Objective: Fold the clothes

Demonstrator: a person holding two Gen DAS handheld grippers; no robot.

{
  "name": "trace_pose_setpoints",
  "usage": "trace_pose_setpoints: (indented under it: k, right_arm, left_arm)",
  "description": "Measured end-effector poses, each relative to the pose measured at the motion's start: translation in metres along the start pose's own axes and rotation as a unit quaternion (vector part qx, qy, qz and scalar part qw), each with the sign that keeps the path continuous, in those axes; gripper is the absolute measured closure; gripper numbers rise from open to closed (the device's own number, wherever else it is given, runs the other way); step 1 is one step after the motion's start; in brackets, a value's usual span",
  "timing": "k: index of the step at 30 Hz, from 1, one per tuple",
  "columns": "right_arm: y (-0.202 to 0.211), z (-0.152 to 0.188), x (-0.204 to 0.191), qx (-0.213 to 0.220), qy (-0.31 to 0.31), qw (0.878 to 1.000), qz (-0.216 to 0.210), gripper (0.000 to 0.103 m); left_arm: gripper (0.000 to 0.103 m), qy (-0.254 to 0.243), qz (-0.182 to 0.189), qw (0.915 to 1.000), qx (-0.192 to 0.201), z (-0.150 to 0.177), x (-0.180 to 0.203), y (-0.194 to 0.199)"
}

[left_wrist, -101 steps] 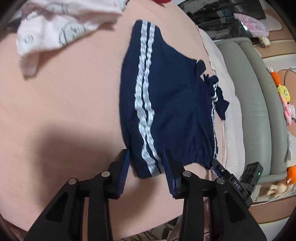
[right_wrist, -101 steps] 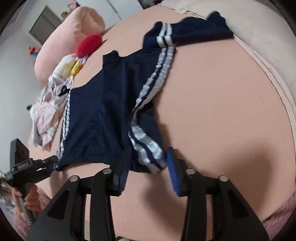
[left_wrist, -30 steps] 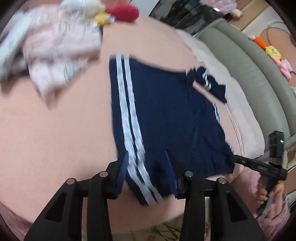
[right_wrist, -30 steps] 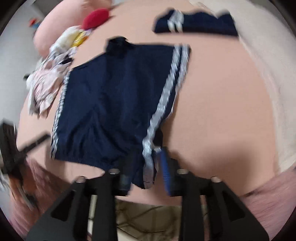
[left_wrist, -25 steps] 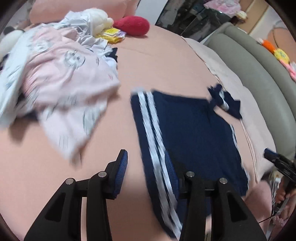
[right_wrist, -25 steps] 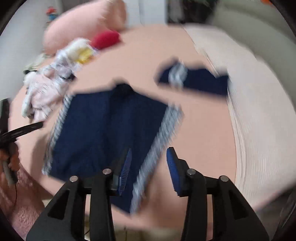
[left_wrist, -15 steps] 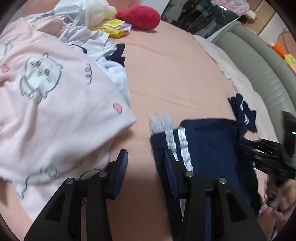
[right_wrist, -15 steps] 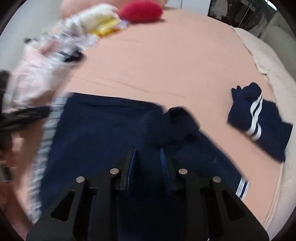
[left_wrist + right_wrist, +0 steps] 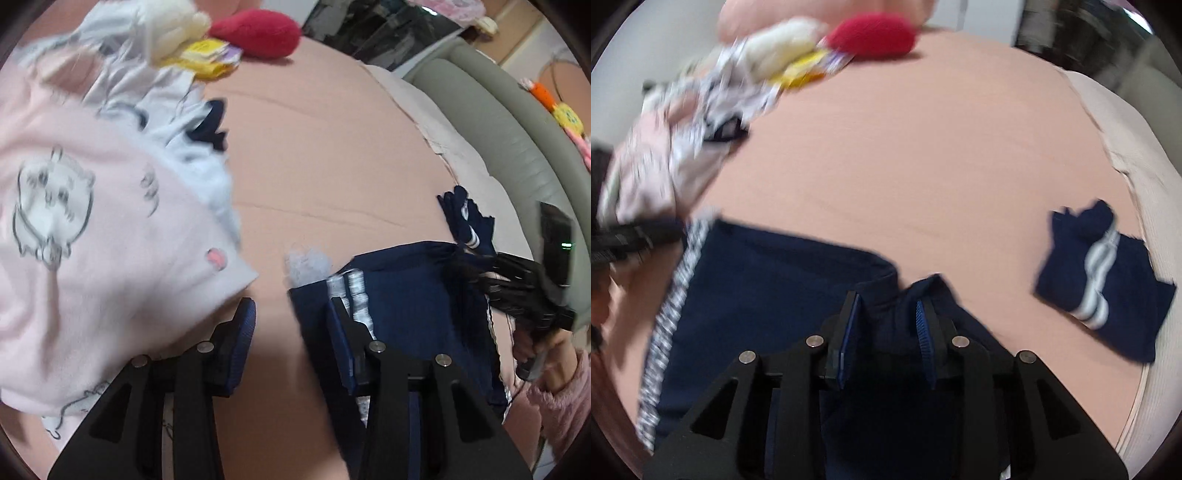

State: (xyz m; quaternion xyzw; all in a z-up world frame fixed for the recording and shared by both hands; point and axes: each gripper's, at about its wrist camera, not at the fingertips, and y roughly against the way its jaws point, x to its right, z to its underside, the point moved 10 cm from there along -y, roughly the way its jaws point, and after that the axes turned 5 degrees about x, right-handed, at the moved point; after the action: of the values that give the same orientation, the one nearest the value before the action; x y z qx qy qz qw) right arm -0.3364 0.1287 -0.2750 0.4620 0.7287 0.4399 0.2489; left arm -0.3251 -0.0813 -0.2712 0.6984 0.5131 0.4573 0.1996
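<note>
R gripper [image 9: 886, 332] fingers opening — shorts [image 9: 768, 280] fabric between, long axis 9–3. L gripper [image 9: 291, 332] nearer striped edge, at 2; grip unclear.

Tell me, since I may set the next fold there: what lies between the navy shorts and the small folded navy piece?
Only bare pink sheet separates the navy shorts from the small folded navy piece, seen from the right wrist view.

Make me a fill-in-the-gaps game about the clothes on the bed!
1. The shorts under the grippers are navy with ____ stripes.
2. The round cushion at the far end of the bed is ____.
3. The top with the cartoon animal is ____.

Missing words: white; red; pink
</note>
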Motion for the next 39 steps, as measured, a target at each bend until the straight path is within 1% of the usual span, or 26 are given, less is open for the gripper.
trace_pose_setpoints:
  k: [1,2,3,5,6,8,11,13,15,17,18,19,20,21,22,23,24,25,26,27,28,29,32,35,37,39]
  right_arm:
    - [-0.009,0.003,0.000,-0.010,0.005,1.000,0.005,0.073]
    - [-0.012,0.006,0.002,-0.013,-0.006,1.000,-0.001,0.074]
    - [-0.014,0.009,0.004,-0.016,-0.016,1.000,-0.007,0.078]
    - [-0.003,0.009,0.001,0.001,-0.025,0.999,-0.027,0.091]
    - [0.003,0.009,0.000,0.010,-0.029,0.999,-0.037,0.093]
    - [0.016,0.008,-0.002,0.028,-0.035,0.998,-0.053,0.096]
    - [0.036,-0.005,-0.003,0.056,-0.065,0.991,-0.099,0.097]
    - [0.036,-0.015,0.002,0.061,-0.091,0.987,-0.120,0.097]
    - [0.018,-0.026,0.010,0.048,-0.128,0.981,-0.138,0.097]
    - [-0.015,-0.026,0.015,0.019,-0.179,0.973,-0.143,0.095]
    - [-0.030,-0.024,0.018,0.001,-0.201,0.969,-0.142,0.093]
    - [-0.028,-0.027,0.016,0.008,-0.196,0.971,-0.135,0.092]
    - [-0.025,-0.030,0.014,0.015,-0.191,0.973,-0.129,0.088]
    - [-0.023,-0.033,0.012,0.021,-0.186,0.975,-0.122,0.075]
    - [-0.020,-0.036,0.010,0.028,-0.181,0.976,-0.116,0.067]
    - [-0.017,-0.039,0.008,0.035,-0.175,0.978,-0.108,0.052]
    - [-0.007,-0.042,0.006,0.054,-0.147,0.984,-0.088,0.048]
    - [0.003,-0.045,0.004,0.072,-0.118,0.988,-0.066,0.048]
    - [0.009,-0.046,0.003,0.078,-0.083,0.993,-0.032,0.048]
    - [0.014,-0.047,0.003,0.083,-0.048,0.995,0.001,0.048]
    - [0.013,-0.045,0.002,0.074,-0.025,0.997,0.010,0.048]
    - [0.012,-0.044,0.001,0.065,-0.004,0.998,0.018,0.049]
    - [0.014,-0.036,0.005,0.048,0.010,0.999,0.013,0.054]
    - [0.016,-0.033,0.005,0.039,0.027,0.999,0.005,0.054]
    - [0.014,-0.035,-0.001,0.038,0.037,0.999,-0.004,0.054]
    - [0.003,-0.036,-0.008,0.029,0.052,0.998,-0.006,0.054]
  left_arm:
    - [0.062,0.000,0.008,0.9999,-0.009,0.002,0.004,-0.008]
    - [0.062,-0.006,0.004,0.9999,-0.007,0.003,0.007,-0.014]
    - [0.063,-0.016,-0.007,0.9998,-0.001,0.003,0.010,-0.018]
    - [0.083,-0.032,-0.021,0.9992,0.010,0.000,0.017,-0.025]
    - [0.097,-0.036,-0.018,0.9991,0.014,-0.002,0.025,-0.025]
    - [0.097,-0.087,-0.050,0.9938,0.047,-0.012,0.039,-0.009]
    - [0.097,-0.170,-0.105,0.9748,0.098,-0.026,0.057,0.021]
    - [0.095,-0.202,-0.135,0.9650,0.098,-0.025,0.043,0.036]
    - [0.091,-0.207,-0.163,0.9610,0.083,-0.017,0.021,0.034]
    - [0.080,-0.179,-0.183,0.9656,0.045,-0.007,-0.008,0.020]
    - [0.072,-0.161,-0.185,0.9689,0.035,-0.004,-0.019,0.016]
    - [0.067,-0.138,-0.174,0.9743,0.040,-0.005,-0.026,0.018]
    - [0.066,-0.110,-0.153,0.9810,0.044,-0.008,-0.030,0.021]
    - [0.064,-0.082,-0.129,0.9874,0.041,-0.010,-0.033,0.023]
    - [0.062,-0.055,-0.103,0.9926,0.036,-0.011,-0.035,0.025]
    - [0.062,-0.037,-0.080,0.9956,0.032,-0.012,-0.036,0.025]
    - [0.062,-0.028,-0.066,0.9970,0.029,-0.011,-0.036,0.024]
    - [0.063,-0.022,-0.056,0.9978,0.028,-0.010,-0.036,0.022]
    - [0.063,-0.020,-0.053,0.9979,0.030,-0.010,-0.035,0.021]
    - [0.072,-0.019,-0.052,0.9979,0.032,-0.010,-0.035,0.020]
    - [0.092,-0.018,-0.046,0.9982,0.034,-0.010,-0.032,0.020]
    - [0.096,-0.020,-0.047,0.9981,0.034,-0.011,-0.031,0.020]
    - [0.098,-0.064,-0.100,0.9921,0.039,-0.014,-0.031,0.029]
    - [0.098,-0.087,-0.130,0.9875,0.019,-0.013,-0.034,0.038]
    - [0.096,-0.093,-0.123,0.9880,-0.006,-0.008,-0.032,0.033]
    - [0.094,-0.084,-0.121,0.9891,-0.003,-0.009,-0.032,0.031]
